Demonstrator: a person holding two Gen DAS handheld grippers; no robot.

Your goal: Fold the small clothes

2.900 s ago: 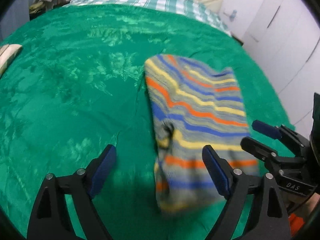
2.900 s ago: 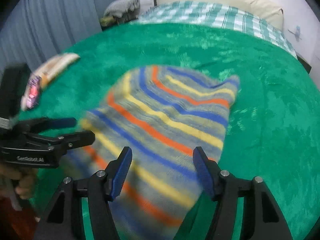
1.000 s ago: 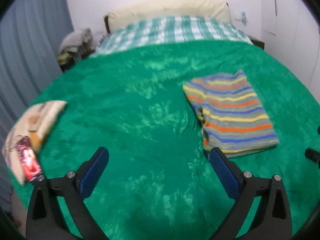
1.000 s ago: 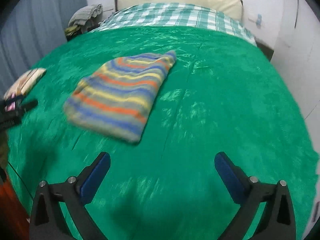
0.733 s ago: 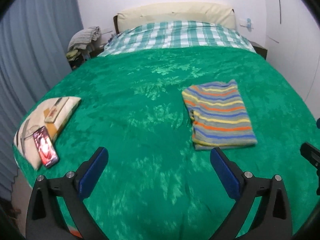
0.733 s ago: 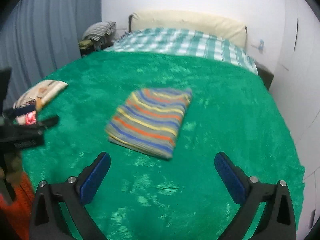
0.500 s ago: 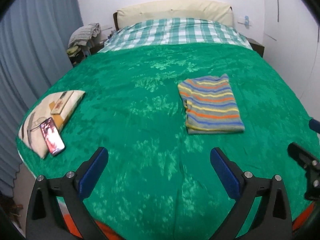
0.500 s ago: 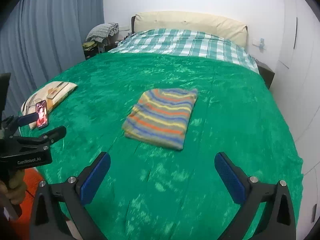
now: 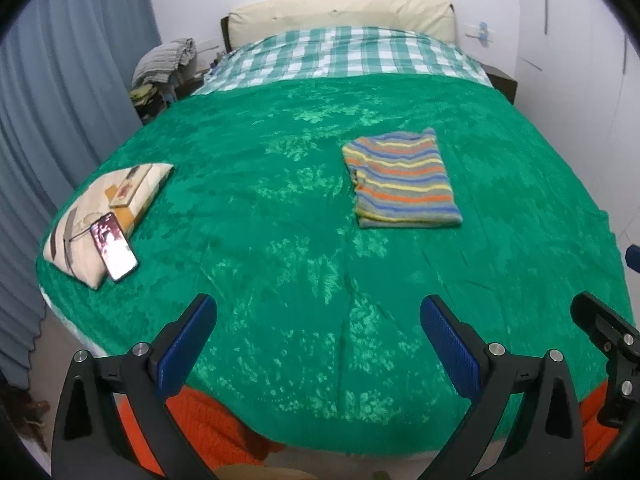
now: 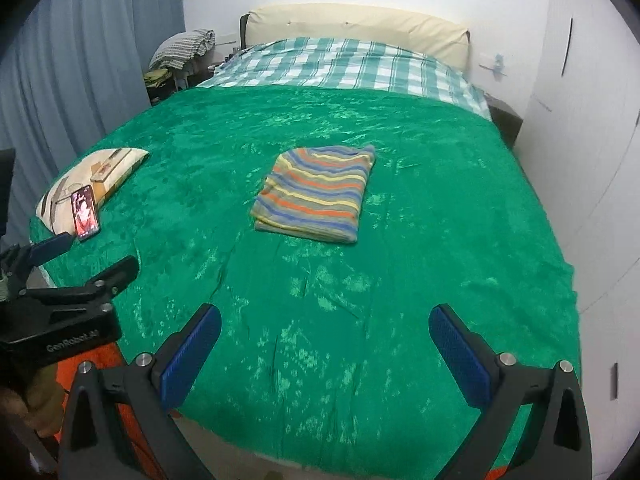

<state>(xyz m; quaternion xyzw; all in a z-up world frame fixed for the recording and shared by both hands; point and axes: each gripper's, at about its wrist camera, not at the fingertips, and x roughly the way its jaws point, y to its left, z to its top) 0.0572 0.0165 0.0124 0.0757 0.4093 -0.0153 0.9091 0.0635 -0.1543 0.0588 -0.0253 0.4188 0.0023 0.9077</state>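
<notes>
the folded striped garment [image 9: 402, 182] lies upper right of centre in my left view on the green blanket [image 9: 260, 240], well beyond my left gripper [image 9: 316, 344] and right gripper [image 10: 324, 354], both spread and empty, its long axis running away from me.

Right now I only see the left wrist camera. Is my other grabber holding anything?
Observer: No. The right gripper has its fingers wide apart, with nothing between them.
Operator: Is it close to the stripy top?
Observer: No. The striped garment lies folded on the green blanket, well beyond those fingers, untouched.
Operator: How does my left one look from there?
Observer: The left gripper is open too, beside the blanket's near left corner, with GenRobot.AI printed on its body.
</notes>
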